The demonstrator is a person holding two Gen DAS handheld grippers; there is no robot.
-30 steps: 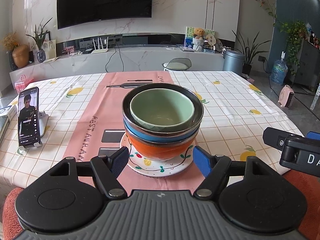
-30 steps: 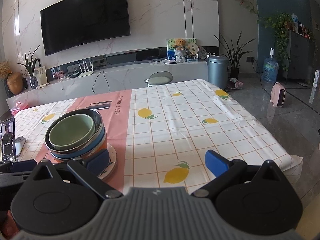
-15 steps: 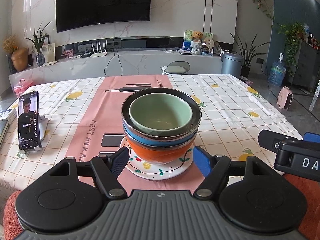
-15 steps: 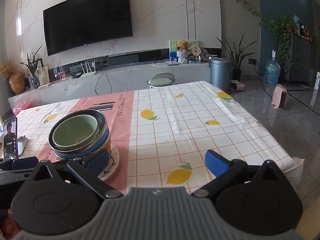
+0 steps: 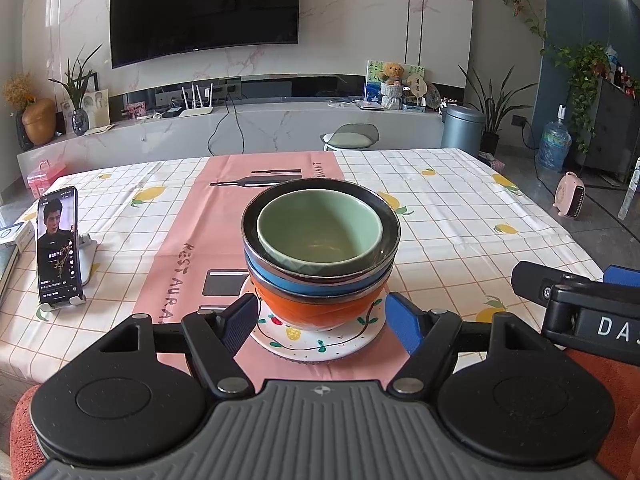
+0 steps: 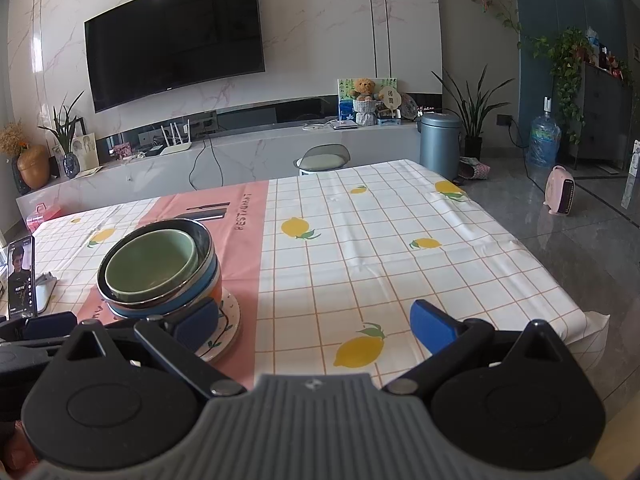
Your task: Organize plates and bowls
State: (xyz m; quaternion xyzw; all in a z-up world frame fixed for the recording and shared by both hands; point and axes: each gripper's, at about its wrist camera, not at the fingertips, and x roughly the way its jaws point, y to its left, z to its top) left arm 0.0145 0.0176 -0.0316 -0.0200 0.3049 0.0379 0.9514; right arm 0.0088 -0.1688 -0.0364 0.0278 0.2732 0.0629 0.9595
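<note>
A stack of bowls stands on a small white plate (image 5: 320, 344) with a fruit pattern. From the top: a green bowl (image 5: 320, 228), a dark metal-rimmed bowl (image 5: 390, 236), a blue bowl (image 5: 320, 286) and an orange bowl (image 5: 316, 312). My left gripper (image 5: 320, 324) is open and empty, just in front of the plate, its fingers to either side. My right gripper (image 6: 316, 320) is open and empty, to the right of the stack (image 6: 156, 268). It also shows at the right edge of the left wrist view (image 5: 580, 300).
A phone (image 5: 58, 244) on a stand is at the table's left. The tablecloth (image 6: 380, 248) has a lemon grid with a pink runner (image 5: 180, 256). The table's right edge drops to the floor, where a pink heater (image 6: 560, 190) stands.
Both grippers have drawn back slightly and tilted up a little; the stack sits a bit lower in both views. Nothing on the table has moved.
</note>
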